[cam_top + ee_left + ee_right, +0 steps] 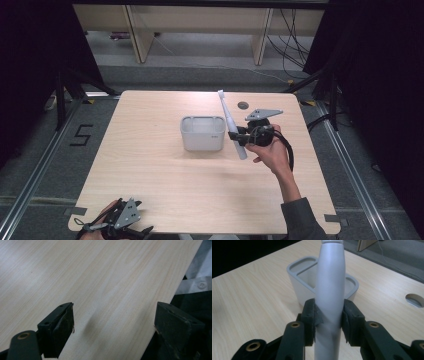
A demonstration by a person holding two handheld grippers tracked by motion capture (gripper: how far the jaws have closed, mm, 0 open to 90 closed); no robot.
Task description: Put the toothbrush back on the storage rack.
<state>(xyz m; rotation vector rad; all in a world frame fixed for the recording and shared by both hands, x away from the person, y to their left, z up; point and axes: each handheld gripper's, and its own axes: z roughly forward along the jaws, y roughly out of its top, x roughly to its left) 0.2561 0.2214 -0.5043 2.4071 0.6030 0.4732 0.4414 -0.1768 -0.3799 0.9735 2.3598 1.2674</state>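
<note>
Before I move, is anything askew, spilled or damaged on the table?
Nothing stands out. The right claw is shut on the white electric toothbrush, held tilted beside the upright grey holder. The left claw sits open at the table's near edge. No spill or damage is visible.

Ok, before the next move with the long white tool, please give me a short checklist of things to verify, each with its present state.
1. Right gripper grip on the long white plastic handle: jaws pressed on both sides, ok.
2. Handle off the light wooden table: held tilted above it in the high view, ok.
3. Grey rectangular plastic container upright, opening facing up: ok.
4. Handle apart from the container: the lower end hangs beside its right side; contact cannot tell.
5. Left gripper out of the way: at the near table edge, jaws open, ok.
6. What the handle's far tip carries: cannot tell.
</note>
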